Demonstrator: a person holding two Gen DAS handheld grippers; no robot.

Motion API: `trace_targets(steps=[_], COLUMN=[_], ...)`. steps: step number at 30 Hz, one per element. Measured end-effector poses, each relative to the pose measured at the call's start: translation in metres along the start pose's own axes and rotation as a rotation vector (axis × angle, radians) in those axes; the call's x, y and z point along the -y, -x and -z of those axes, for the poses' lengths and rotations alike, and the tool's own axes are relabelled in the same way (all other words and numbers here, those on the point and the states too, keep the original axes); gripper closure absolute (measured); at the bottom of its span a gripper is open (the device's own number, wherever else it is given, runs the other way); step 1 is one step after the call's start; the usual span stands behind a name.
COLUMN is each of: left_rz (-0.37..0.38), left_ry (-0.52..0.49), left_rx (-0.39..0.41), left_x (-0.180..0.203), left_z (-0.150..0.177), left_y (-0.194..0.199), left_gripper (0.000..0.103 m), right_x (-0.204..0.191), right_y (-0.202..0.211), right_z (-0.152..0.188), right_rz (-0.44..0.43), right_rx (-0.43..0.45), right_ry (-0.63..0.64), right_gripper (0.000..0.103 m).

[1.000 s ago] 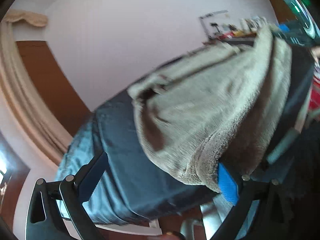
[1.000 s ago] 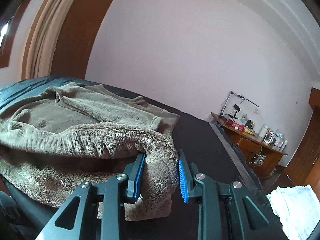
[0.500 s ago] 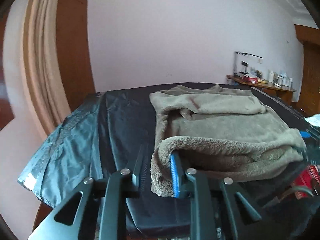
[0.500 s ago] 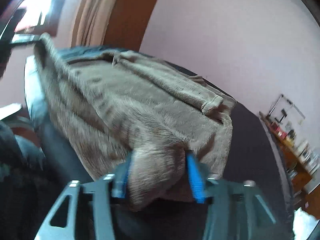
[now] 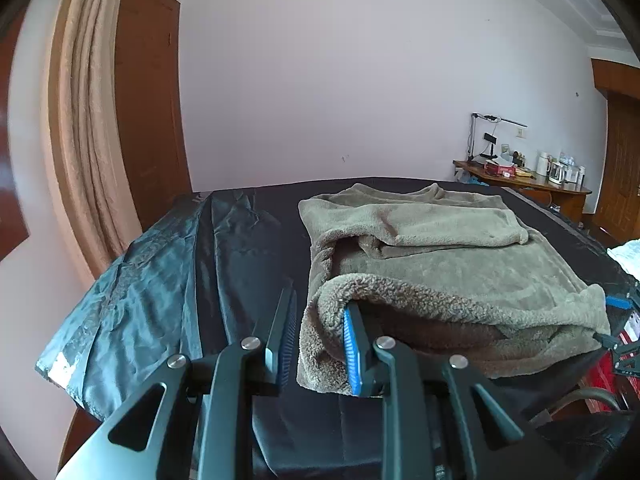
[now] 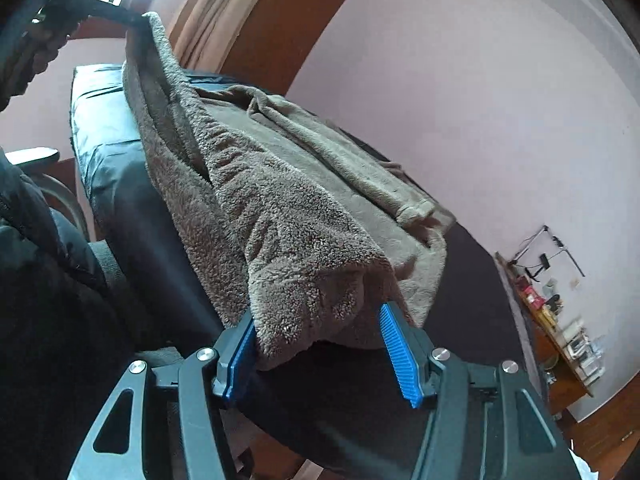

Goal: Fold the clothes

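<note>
We've got the fuzzy grey-brown top [image 5: 440, 264] spread on the dark bed cover [image 5: 224, 264], with its near hem lifted at both corners. In the left wrist view, the left gripper [image 5: 320, 340] has its jaws spread; the hem corner drapes over the right-hand blue pad [image 5: 352, 352] and sags into the gap, the other pad clear of it. That view also catches a desk [image 5: 532, 188] past the jaws on the right. The right wrist view shows the right gripper [image 6: 320, 352] with jaws wide apart, a thick wad of fleece [image 6: 304, 280] sitting between them and touching the left-hand pad, plus a dark sleeve [image 6: 40, 264] off to the left.
</note>
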State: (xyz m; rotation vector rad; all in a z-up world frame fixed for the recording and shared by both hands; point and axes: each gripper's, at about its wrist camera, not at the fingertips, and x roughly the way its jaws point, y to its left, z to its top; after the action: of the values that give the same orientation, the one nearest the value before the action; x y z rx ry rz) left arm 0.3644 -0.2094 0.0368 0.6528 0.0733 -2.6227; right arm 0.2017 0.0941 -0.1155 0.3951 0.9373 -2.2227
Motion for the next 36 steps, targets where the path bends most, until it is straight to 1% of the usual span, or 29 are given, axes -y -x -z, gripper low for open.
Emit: trace_targets(steps=[1, 2, 3, 4, 5, 6, 7, 9, 10, 14, 15, 18, 21, 25, 32, 36], left_rz=[0.000, -0.001, -0.001, -0.002, -0.002, 0.003, 0.011, 0.027, 0.035, 0.066, 0.074, 0.069, 0.050, 0.051, 0.032, 0.030], left_ry=[-0.002, -0.005, -0.007, -0.009, -0.011, -0.013, -0.014, -0.015, -0.016, -0.019, -0.020, -0.068, -0.118, -0.135, -0.127, -0.111], left_rx=[0.000, 0.000, 0.000, 0.000, 0.000, 0.001, 0.003, 0.007, 0.009, 0.016, 0.018, 0.059, 0.117, 0.164, 0.191, 0.185], left_x=[0.000, 0.000, 0.000, 0.000, 0.000, 0.000, -0.001, -0.002, -0.003, -0.005, -0.006, 0.004, 0.013, 0.017, 0.026, 0.030], left_z=[0.000, 0.000, -0.001, -0.001, -0.001, -0.001, -0.001, -0.002, -0.002, -0.002, -0.002, -0.011, -0.026, -0.049, -0.083, -0.101], left_y=[0.000, 0.000, 0.000, 0.001, 0.001, 0.001, 0.001, 0.001, 0.001, 0.002, 0.002, 0.007, 0.014, 0.014, -0.005, -0.022], left_gripper=[0.077, 0.077, 0.077, 0.077, 0.077, 0.077, 0.077, 0.077, 0.077, 0.077, 0.078, 0.079, 0.079, 0.079, 0.079, 0.079], right_x=[0.000, 0.000, 0.000, 0.001, 0.001, 0.001, 0.000, 0.001, 0.005, 0.031, 0.039, 0.056, 0.064, 0.076, 0.098, 0.112], right_y=[0.001, 0.002, 0.003, 0.004, 0.005, 0.006, 0.007, 0.007, 0.007, 0.015, 0.019, 0.028, 0.035, 0.032, 0.021, 0.004], right_z=[-0.002, -0.004, -0.006, -0.008, -0.010, -0.012, -0.014, -0.015, -0.015, -0.022, -0.024, -0.039, -0.051, -0.065, -0.084, -0.093], right_rz=[0.040, 0.053, 0.062, 0.072, 0.073, 0.074, 0.072, 0.074, 0.071, 0.075, 0.081, 0.166, 0.256, 0.325, 0.373, 0.364], right_rx=[0.002, 0.004, 0.006, 0.008, 0.011, 0.013, 0.016, 0.021, 0.026, 0.084, 0.102, 0.158, 0.189, 0.216, 0.219, 0.198], right_ry=[0.005, 0.007, 0.008, 0.010, 0.010, 0.011, 0.016, 0.009, -0.015, -0.162, -0.193, -0.226, -0.220, -0.229, -0.241, -0.254], right_gripper=[0.044, 0.049, 0.067, 0.076, 0.078, 0.085, 0.090, 0.092, 0.094, 0.094, 0.094, 0.094, 0.094, 0.094, 0.094, 0.094])
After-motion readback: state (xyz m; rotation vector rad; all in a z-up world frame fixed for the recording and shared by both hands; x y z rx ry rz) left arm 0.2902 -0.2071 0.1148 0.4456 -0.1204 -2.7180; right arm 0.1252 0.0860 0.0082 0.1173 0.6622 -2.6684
